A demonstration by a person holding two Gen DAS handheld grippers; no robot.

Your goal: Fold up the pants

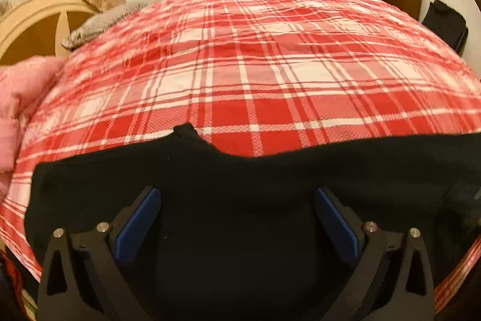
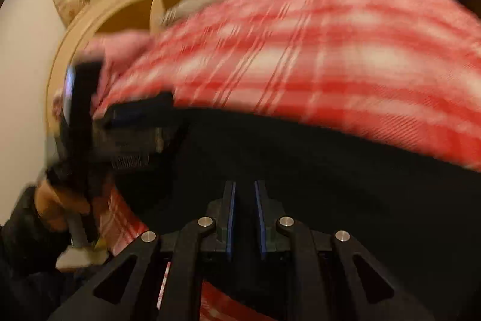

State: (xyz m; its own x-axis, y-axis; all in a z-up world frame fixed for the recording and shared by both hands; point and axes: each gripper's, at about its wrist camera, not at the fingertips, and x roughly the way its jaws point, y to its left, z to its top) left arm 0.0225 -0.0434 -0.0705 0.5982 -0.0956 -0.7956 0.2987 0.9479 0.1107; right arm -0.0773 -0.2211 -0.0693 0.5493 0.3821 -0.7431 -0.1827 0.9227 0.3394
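Your left gripper (image 1: 237,194) is spread wide, its blue-padded fingers (image 1: 141,218) far apart and gripping nothing. It hangs over the black pants (image 1: 240,185); whether the tips touch the cloth cannot be told, since black fingers and black fabric run together.

Your right gripper (image 2: 244,191) is drawn nearly closed, with only a narrow slot between its blue pads (image 2: 231,209). The pants fill that slot's background. Whether a fold of cloth is pinched there cannot be told, as the right wrist view is blurred.

The pants lie along the near edge of the bed (image 1: 270,65), on the red and white plaid sheet (image 1: 228,86). They stretch across most of the bed's width, and a small peak of fabric (image 1: 186,130) pokes up from their far edge. In the right wrist view your left gripper (image 2: 138,110) sits at the pants' left end, held by your hand (image 2: 57,206), with a dark sleeve (image 2: 21,230) below it.

A pink blanket (image 1: 21,98) bunches at the bed's left edge, and a grey cloth (image 1: 99,23) lies at the far left corner.
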